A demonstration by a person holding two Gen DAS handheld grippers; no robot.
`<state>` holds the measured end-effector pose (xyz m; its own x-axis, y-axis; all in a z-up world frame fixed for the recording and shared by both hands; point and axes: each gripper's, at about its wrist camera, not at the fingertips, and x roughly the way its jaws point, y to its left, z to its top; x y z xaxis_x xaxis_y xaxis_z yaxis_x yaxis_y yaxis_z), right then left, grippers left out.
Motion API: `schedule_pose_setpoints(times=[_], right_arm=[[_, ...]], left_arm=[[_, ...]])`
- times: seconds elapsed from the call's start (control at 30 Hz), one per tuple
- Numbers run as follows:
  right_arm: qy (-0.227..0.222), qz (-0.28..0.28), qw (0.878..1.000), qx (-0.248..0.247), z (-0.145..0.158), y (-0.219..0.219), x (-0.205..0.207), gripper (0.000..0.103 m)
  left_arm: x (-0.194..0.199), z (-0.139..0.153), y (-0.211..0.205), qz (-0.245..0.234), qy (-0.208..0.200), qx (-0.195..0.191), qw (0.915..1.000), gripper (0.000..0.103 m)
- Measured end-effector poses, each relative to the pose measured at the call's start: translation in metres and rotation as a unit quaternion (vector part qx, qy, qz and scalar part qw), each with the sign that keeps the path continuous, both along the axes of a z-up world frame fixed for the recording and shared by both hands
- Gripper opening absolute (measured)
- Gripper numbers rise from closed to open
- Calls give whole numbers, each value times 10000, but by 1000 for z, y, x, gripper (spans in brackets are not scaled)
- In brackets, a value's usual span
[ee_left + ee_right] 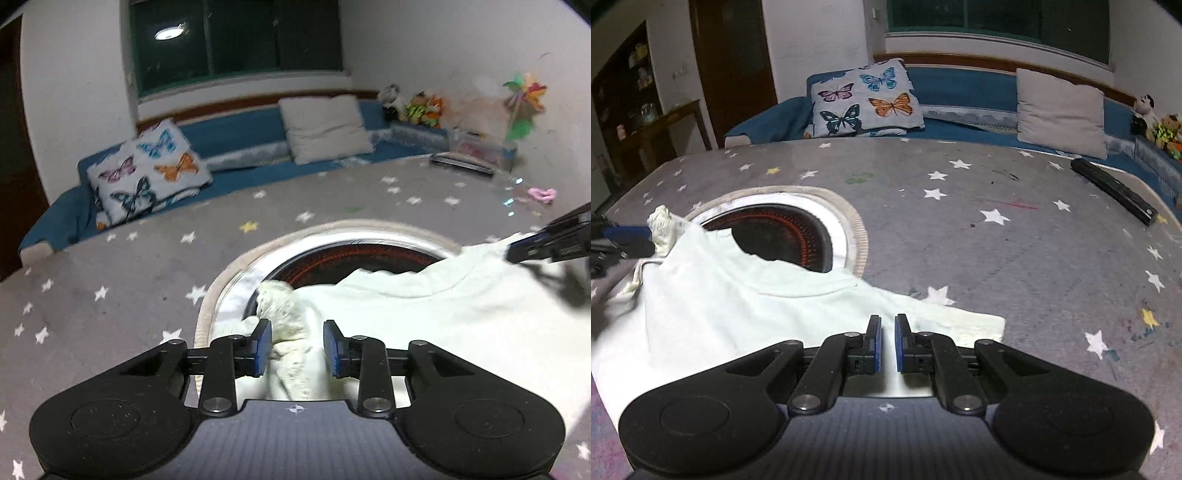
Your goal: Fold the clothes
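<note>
Here the pale garment [746, 306] lies on the star-print table cover [997, 240], partly over the round heater opening [783, 236]. The left gripper [297, 345] stands partly open — a bunched ruffle [284, 332] lies between its pads, unpressed. The right gripper [888, 343] is nearly closed — cloth sits directly ahead of its fingertips.

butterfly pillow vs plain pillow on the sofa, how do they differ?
The butterfly pillow is pale blue-grey with large coloured butterflies; the plain pillow is beige with no print. The butterfly pillow sits at the sofa end nearer the dark wooden door; the plain pillow sits further along, nearer the stuffed toys. Both lean upright against the blue sofa back under the window.
</note>
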<state>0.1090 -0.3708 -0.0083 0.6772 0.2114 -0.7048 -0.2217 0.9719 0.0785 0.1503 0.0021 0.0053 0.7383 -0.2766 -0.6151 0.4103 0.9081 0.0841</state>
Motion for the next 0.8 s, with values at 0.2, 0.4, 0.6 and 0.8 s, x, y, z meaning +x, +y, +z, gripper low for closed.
schedule_pose_setpoints(times=[0.2, 0.4, 0.6, 0.8], right_arm=[[-13, -149, 9999, -21, 0, -9, 0, 8], [-163, -190, 9996, 87, 10, -8, -6, 10], [-73, 39, 9998, 188, 7, 8, -3, 15], [9, 39, 9998, 217, -1, 9, -1, 15]], left_arm=[[32, -14, 29, 776, 231, -75, 9967, 28], [22, 0, 41, 886, 74, -280, 9956, 28], [14, 7, 7, 201, 4, -431, 9989, 29], [34, -15, -7, 297, 202, -182, 9992, 30]])
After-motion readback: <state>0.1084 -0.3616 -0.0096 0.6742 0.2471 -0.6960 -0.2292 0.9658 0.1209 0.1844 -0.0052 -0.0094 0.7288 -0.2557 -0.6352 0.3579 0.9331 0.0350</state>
